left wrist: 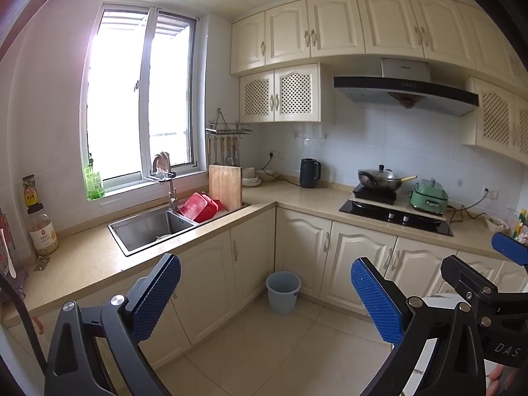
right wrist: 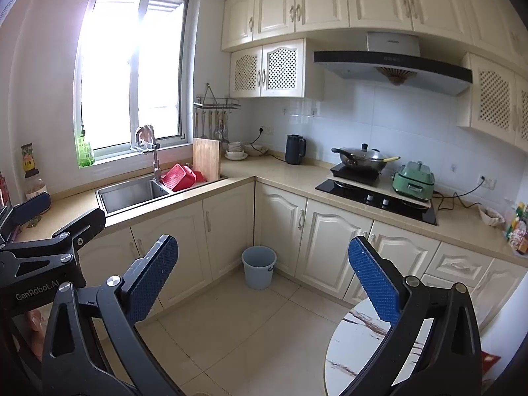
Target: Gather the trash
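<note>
A light blue bin [left wrist: 283, 292] [right wrist: 259, 266] stands empty on the tiled floor in the corner of the L-shaped cabinets. A small crumpled wrapper [left wrist: 41, 262] [right wrist: 33, 221] lies on the counter left of the sink. Snack packets [right wrist: 516, 231] and a crumpled bag [right wrist: 491, 214] sit at the counter's right end. My left gripper [left wrist: 265, 260] is open and empty, held in the air and facing the bin. My right gripper [right wrist: 263, 241] is open and empty too, beside the left one. Each gripper shows at the edge of the other's view.
A steel sink [left wrist: 151, 227] with a red basket [left wrist: 198, 208] and a cutting board [left wrist: 225, 186] is at the left. A kettle [left wrist: 309, 173], a wok [left wrist: 382, 176] and a green cooker [left wrist: 429, 196] stand on the counter. A round marble table [right wrist: 349, 346] is at the lower right.
</note>
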Available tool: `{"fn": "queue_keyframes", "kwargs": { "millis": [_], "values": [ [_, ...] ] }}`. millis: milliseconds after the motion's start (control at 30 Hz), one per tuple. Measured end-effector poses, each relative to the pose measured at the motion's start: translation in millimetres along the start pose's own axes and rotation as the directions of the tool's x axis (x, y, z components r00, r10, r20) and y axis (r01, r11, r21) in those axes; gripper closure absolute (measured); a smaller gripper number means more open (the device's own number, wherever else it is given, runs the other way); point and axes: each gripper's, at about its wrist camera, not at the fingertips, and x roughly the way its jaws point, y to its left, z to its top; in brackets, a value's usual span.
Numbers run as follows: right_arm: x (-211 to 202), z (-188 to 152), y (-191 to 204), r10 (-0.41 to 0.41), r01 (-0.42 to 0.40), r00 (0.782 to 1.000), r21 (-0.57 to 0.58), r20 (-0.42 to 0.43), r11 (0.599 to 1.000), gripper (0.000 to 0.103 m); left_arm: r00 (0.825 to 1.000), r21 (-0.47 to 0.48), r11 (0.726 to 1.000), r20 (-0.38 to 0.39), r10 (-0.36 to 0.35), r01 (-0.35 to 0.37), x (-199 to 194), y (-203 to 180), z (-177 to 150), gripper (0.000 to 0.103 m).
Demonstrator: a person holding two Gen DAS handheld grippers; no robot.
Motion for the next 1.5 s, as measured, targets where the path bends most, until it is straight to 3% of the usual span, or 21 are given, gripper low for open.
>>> {"fn": "queue_keyframes", "kwargs": {
  "millis": [1500],
  "values": [
    [9.4, -8.6, 3.1, -0.009, 0.01, 1.0, 0.019, -0.023, 1.0, 0.0, 1.0, 0.022, 1.0, -0.01, 0.003, -0.003, 41.4, -28.8, -7.1, 0.001]
  ]
}}
